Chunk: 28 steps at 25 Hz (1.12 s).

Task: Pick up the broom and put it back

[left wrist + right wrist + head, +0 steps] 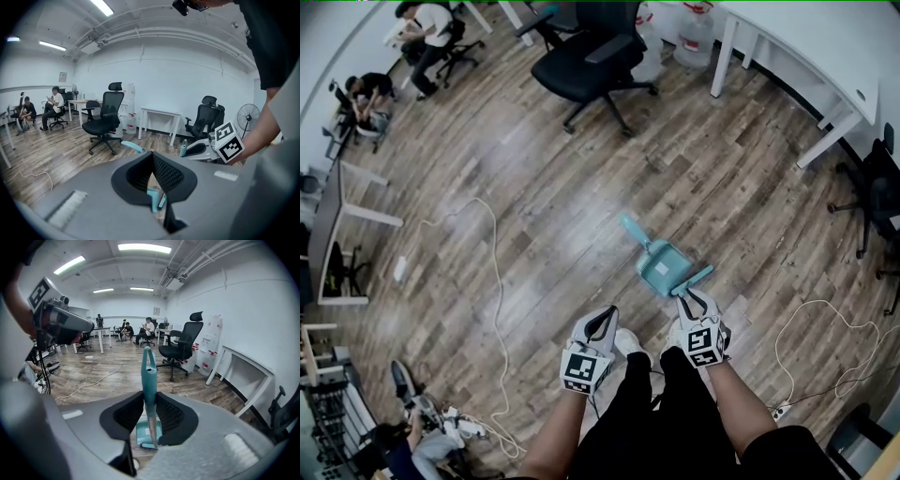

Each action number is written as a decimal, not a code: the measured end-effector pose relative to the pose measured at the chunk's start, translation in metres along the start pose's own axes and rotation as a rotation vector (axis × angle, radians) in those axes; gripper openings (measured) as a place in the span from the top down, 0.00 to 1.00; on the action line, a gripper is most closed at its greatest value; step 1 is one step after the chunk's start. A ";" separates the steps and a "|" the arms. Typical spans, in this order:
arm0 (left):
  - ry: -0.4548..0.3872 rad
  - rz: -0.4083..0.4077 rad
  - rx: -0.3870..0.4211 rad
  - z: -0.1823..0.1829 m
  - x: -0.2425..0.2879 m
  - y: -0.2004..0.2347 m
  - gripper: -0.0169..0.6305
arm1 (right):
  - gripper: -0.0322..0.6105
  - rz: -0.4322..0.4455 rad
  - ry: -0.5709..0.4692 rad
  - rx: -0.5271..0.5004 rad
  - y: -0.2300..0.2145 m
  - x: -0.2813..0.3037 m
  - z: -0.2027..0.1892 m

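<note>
Both forearms (733, 401) stretch forward, angled down; the right gripper (697, 300) clamps the handle of the teal broom (149, 376) above the dustpan (656, 269) on the wood floor (534, 187), the left gripper (602, 317) closed and empty.

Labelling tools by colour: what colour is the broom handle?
Teal broom handle, clearest in the right gripper view.

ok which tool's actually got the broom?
The right tool: its jaws are clamped on the teal broom handle. The left tool is shut with nothing between its jaws.
</note>
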<state>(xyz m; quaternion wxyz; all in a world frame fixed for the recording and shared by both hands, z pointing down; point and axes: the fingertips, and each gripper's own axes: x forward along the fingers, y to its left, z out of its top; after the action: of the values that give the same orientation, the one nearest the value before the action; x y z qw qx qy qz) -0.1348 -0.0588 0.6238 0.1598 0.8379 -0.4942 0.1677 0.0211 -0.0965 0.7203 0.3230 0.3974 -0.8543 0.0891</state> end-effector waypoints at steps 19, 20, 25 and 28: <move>-0.086 -0.039 0.039 0.058 -0.005 -0.008 0.95 | 0.81 -0.005 -0.150 0.115 -0.009 -0.067 0.089; -0.093 -0.041 0.042 0.062 -0.006 -0.008 0.95 | 0.81 -0.001 -0.169 0.111 -0.007 -0.072 0.099; -0.137 -0.038 0.063 0.083 -0.007 -0.002 0.95 | 0.81 0.005 -0.273 0.077 -0.009 -0.097 0.149; -0.162 -0.030 0.070 0.096 -0.005 0.000 0.95 | 0.81 0.003 -0.327 0.057 -0.015 -0.112 0.175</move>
<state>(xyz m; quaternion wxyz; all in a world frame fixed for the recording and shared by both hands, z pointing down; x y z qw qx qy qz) -0.1250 -0.0961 0.5362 0.0923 0.8611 -0.4868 0.1143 0.0011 -0.1083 0.5127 0.1680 0.4144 -0.8932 0.0476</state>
